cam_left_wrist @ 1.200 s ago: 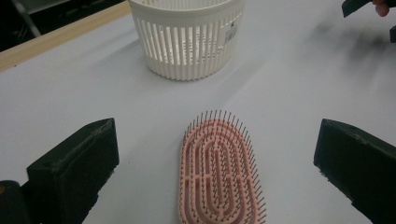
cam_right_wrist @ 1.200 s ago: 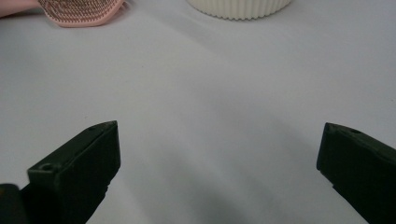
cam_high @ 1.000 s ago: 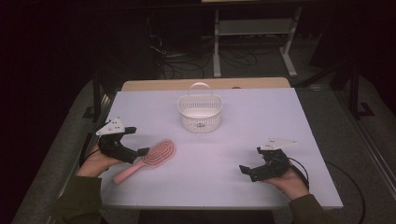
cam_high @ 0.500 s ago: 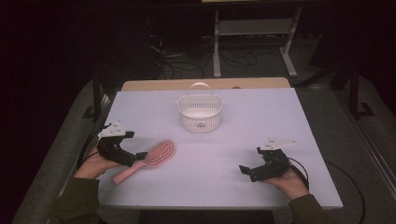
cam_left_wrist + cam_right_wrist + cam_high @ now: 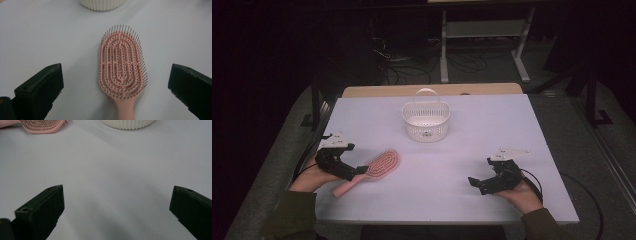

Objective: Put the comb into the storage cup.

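Left tool (image 5: 115, 100), jaws spread wide, faces the pink brush (image 5: 121, 65), whose handle points back between them.

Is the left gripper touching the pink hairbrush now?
Apart. In the left gripper view, the hairbrush lies on the table between the open jaws of the left gripper, with bare table showing on both sides.
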